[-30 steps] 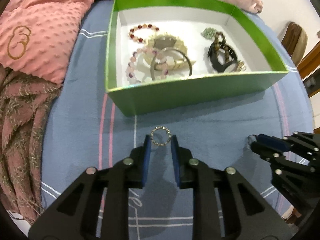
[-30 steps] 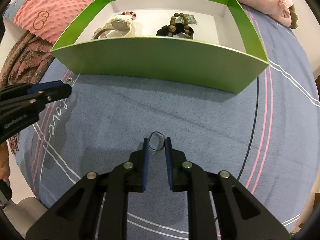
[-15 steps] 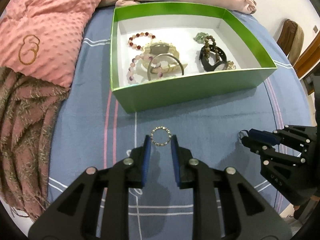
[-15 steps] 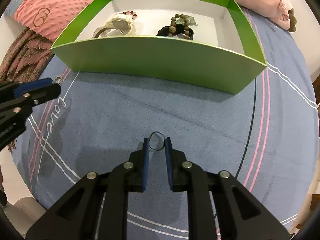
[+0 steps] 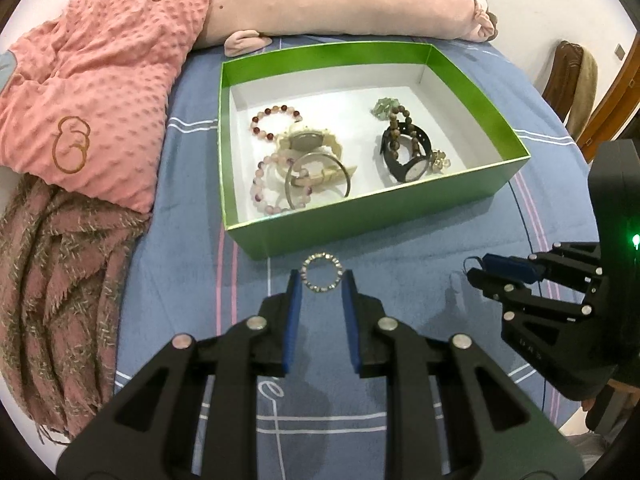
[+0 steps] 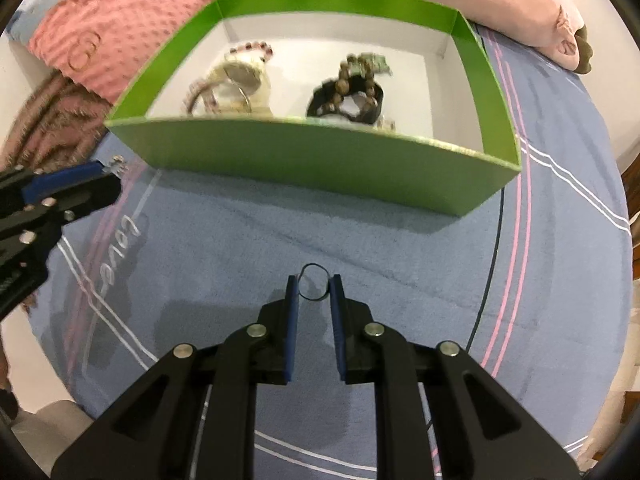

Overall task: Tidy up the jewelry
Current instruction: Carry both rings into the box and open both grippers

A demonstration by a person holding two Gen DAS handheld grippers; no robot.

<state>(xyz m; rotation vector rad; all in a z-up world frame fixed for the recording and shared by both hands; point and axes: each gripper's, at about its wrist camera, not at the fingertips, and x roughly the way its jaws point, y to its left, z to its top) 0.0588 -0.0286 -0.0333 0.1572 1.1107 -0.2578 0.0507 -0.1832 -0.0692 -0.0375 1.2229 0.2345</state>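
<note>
Left gripper (image 5: 321, 280) pinches a small beaded ring (image 5: 321, 272) by its sides, above the blue bedsheet (image 5: 180, 272) just short of the green box (image 5: 360, 224). Right gripper (image 6: 314, 286) clamps a thin dark ring (image 6: 313, 287). Box holds bracelets and a black watch (image 5: 406, 160). Pink blanket (image 5: 92, 92) left. Sheet reads "love" (image 6: 116, 248).

The green box (image 5: 360, 216) looks like glossy card outside with a matt white paper lining. The bed sheet (image 5: 400, 252) is a soft, slightly fuzzy blue cloth, and the pink blanket (image 5: 92, 92) is nubbly, dotted fleece. Each gripper is matt black plastic with shiny metal screws; the left gripper (image 5: 321, 280) holds a sparkly beaded ring (image 5: 321, 272), the right gripper (image 6: 313, 286) a thin dark band (image 6: 313, 286). The metal bangle (image 5: 318, 176) is smooth and dull-shiny.
</note>
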